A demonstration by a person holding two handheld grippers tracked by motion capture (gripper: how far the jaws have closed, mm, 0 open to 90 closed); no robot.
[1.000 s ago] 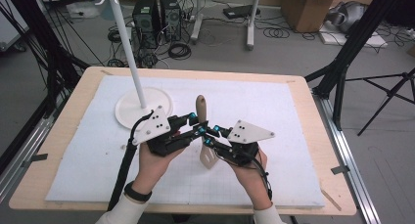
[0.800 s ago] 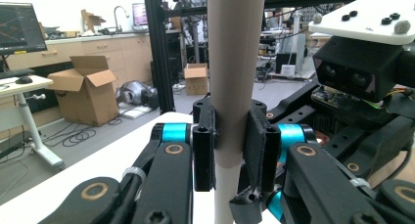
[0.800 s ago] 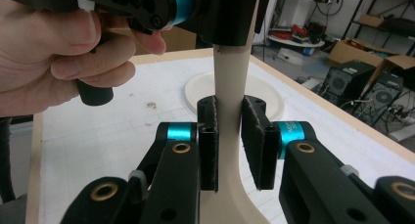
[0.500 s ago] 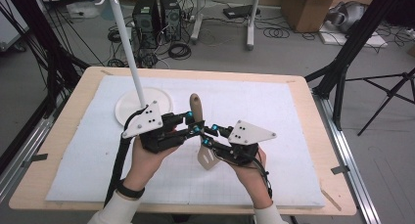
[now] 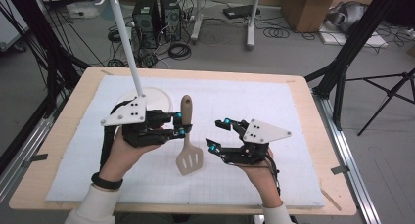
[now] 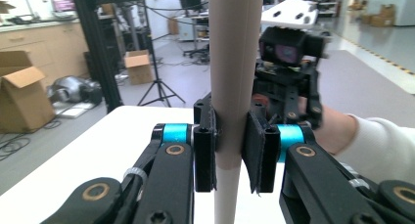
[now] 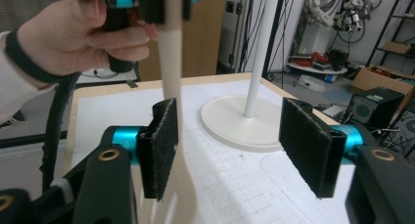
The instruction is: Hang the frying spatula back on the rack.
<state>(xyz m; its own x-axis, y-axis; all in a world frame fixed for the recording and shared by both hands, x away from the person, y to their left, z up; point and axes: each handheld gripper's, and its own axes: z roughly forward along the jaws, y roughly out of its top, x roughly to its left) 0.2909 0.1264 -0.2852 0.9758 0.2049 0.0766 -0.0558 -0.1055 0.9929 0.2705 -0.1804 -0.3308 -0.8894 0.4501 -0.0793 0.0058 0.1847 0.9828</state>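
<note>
- High view: the left gripper (image 5: 182, 124) pinches the handle of the spatula (image 5: 187, 141), which hangs upright with its slotted blade down, over the white mat (image 5: 274, 106).
- High view: the right gripper (image 5: 219, 134) sits just right of the blade. Its jaws have just been opening, and nothing is between them here.
- High view: the stand (image 5: 128, 48) rises from its round base (image 5: 159, 98) behind the left gripper. Risk, as judged: a sideways swing of the left hand could knock the spatula or the gripper against the pole.
- Left gripper view: the pads (image 6: 205, 145) press on both sides of the handle (image 6: 232, 87). The grip sits partway along the handle, so the blade could swing or the handle could slide through the pads if the hold slackens.
- Left gripper view: the other gripper (image 6: 288, 53) stands close behind the handle. Risk, as judged: a forward move could bump it.
- Right gripper view: the pads (image 7: 159, 145) are spread wide. The spatula (image 7: 171, 77) hangs just beside the left-hand pad, possibly grazing it; the other pad is well clear.
- Right gripper view: if this gripper moves sideways before it backs off, that pad could drag the spatula and twist it in the left gripper's hold.
- Right gripper view: the base (image 7: 235, 121) lies on the mat beyond the open jaws.
</note>
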